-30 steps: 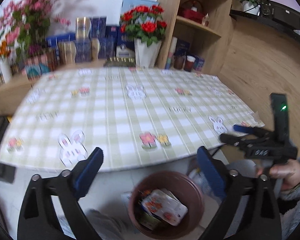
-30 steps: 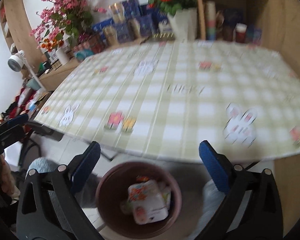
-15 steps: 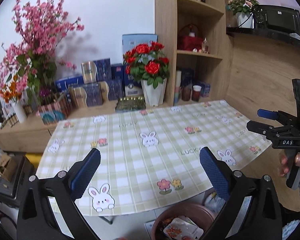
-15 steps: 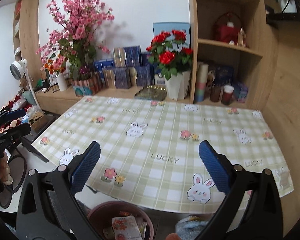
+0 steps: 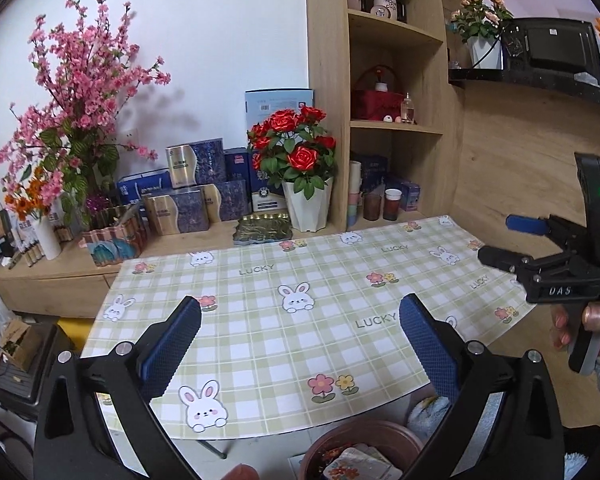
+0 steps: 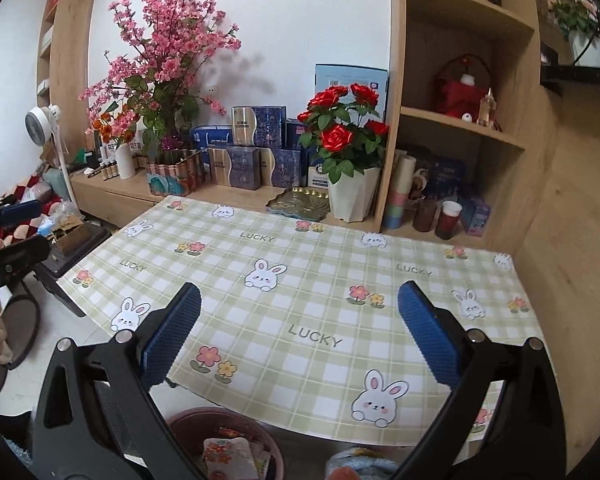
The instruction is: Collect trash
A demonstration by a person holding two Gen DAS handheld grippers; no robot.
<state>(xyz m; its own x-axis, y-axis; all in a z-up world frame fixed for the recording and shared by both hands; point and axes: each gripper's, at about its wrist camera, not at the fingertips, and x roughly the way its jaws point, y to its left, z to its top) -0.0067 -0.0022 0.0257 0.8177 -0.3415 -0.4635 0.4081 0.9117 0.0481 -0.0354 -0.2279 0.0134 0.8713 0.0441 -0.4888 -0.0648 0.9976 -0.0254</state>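
Observation:
A brown round bin [image 5: 320, 450] stands on the floor below the table's near edge, with a flowered wrapper [image 5: 360, 468] and other packets inside; it also shows in the right wrist view [image 6: 188, 420]. My left gripper [image 5: 300, 340] is open and empty, raised above the table's front edge. My right gripper [image 6: 298, 330] is open and empty too, and shows side-on in the left wrist view [image 5: 516, 240]. The table [image 5: 300, 280] has a green checked cloth with rabbits.
Behind the table a low wooden sideboard holds a white vase of red roses [image 5: 296, 164], blue and gold boxes [image 5: 196, 196], a pink blossom plant [image 5: 72, 120] and a gold tray [image 5: 262, 230]. A shelf unit [image 5: 384, 120] and wooden wall stand at right.
Both grippers have risen and tilted up from over the bin to face across the table. The bin has slid to the bottom edge of both views. Both stay open.

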